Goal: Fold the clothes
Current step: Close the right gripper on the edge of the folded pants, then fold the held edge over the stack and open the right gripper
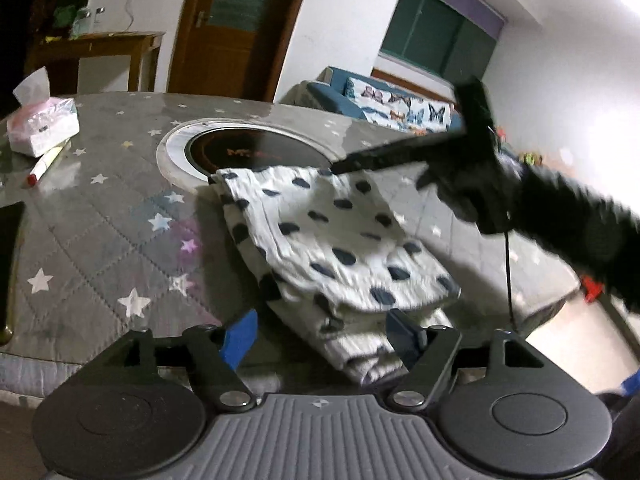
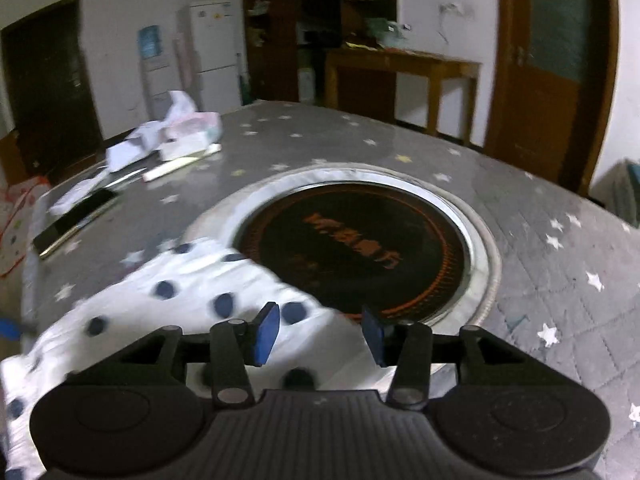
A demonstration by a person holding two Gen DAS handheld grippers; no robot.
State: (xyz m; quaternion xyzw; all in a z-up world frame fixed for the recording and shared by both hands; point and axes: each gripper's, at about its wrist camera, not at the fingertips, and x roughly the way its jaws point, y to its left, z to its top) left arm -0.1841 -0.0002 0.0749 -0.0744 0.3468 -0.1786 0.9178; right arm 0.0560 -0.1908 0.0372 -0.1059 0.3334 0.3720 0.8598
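Two hand-held grippers: I see both over one spotted cloth on the desk.
Cloth: the white cloth with dark dots lies folded in layers on the near part of the desk, its far corner touching the rim of the round cooktop.
Left hand-held gripper: I read its blue pads as spread wide, with the near edge of the cloth between them and nothing pinched.
Right hand-held gripper: spread too, hanging over the cloth's far right edge just beside the cooktop; it grips nothing that I can see.
Right hand-held gripper from the left camera: a dark blurred shape at the far right, its tip at the cloth's far corner.
Desk: grey quilted cover with stars.
Far left of desk: a tissue pack, a marker pen beside it.
Sharpness: I find both views blurred around the cloth.
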